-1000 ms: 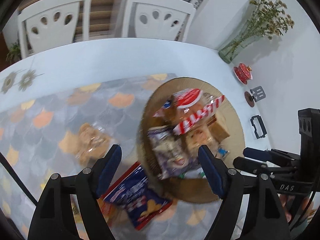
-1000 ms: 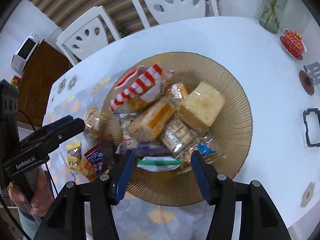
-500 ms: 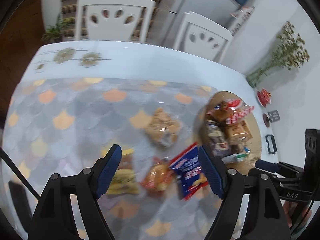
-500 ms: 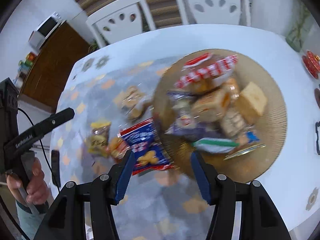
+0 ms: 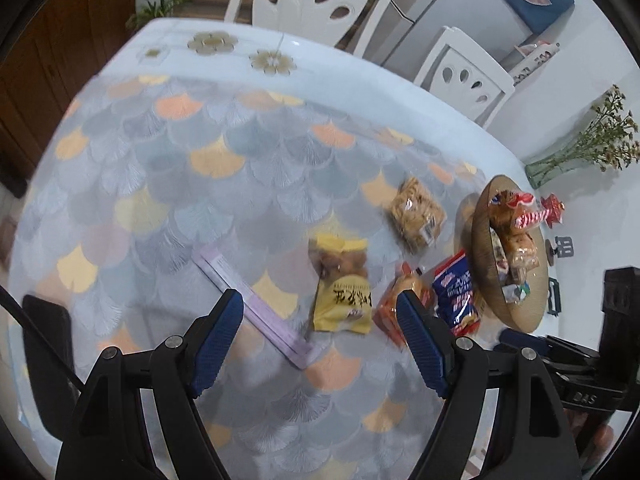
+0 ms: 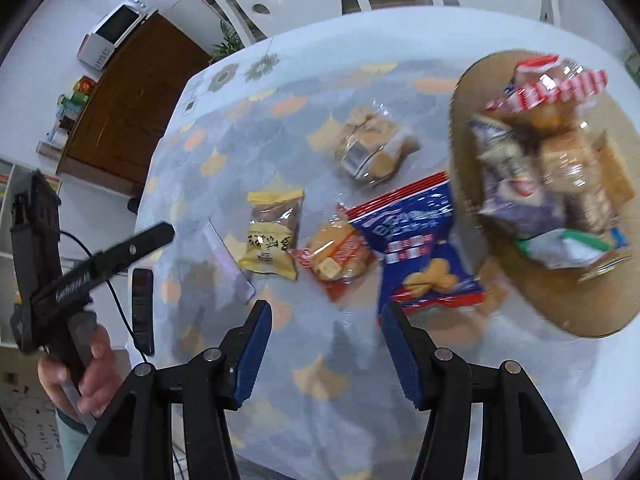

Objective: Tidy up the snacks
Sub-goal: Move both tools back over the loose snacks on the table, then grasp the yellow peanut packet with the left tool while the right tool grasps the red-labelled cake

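A tan woven tray (image 6: 584, 316) (image 5: 484, 280) piled with several wrapped snacks sits at the right of the table. Loose on the patterned cloth lie a yellow packet (image 6: 270, 242) (image 5: 342, 294), an orange-red packet (image 6: 336, 256) (image 5: 390, 308), a blue and red bag (image 6: 420, 248) (image 5: 456, 296) and a clear cracker pack (image 6: 370, 148) (image 5: 416, 212). My left gripper (image 5: 320, 340) is open and empty, above the cloth near the yellow packet. My right gripper (image 6: 326, 354) is open and empty, above the cloth just in front of the loose packets.
A flat lilac strip (image 5: 256, 300) lies left of the yellow packet. A dark remote (image 6: 142, 312) lies near the table's left edge. White chairs (image 5: 312, 4) stand behind the table. A glass vase (image 5: 560, 168) with dried flowers stands at the far right.
Both grippers have swung left, away from the tray and over the loose packets on the cloth. Both stay open and empty.
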Tool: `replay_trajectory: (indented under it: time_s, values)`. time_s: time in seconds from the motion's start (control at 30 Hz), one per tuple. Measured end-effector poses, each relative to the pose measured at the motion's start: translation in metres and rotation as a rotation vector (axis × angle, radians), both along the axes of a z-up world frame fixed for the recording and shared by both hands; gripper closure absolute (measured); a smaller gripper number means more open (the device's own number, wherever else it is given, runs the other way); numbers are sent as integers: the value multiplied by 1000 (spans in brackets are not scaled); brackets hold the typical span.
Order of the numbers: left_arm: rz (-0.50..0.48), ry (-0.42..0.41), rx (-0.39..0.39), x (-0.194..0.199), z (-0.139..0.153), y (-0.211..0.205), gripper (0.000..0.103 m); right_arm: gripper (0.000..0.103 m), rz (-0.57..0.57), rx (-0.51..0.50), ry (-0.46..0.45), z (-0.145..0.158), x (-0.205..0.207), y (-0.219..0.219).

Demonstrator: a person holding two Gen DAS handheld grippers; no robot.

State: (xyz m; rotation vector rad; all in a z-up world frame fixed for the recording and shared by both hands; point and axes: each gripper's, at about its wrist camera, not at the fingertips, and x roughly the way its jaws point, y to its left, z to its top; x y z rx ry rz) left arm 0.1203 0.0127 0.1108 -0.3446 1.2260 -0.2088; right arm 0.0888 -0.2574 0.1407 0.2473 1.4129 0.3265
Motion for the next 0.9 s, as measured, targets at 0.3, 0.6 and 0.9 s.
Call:
replay_trajectory:
  time_s: [0.3,0.6,0.9]
  values:
    - [-101,59,-35,18,-35,-21,26,47,-142,29,82,-40,19,16]
    - [-224,83,36,36,-59,-43,28,47,-292,4,168,-71,37,21]
    - [-328,86,34,50,-71,-46,28,47,-427,-12,240,-96,50,18]
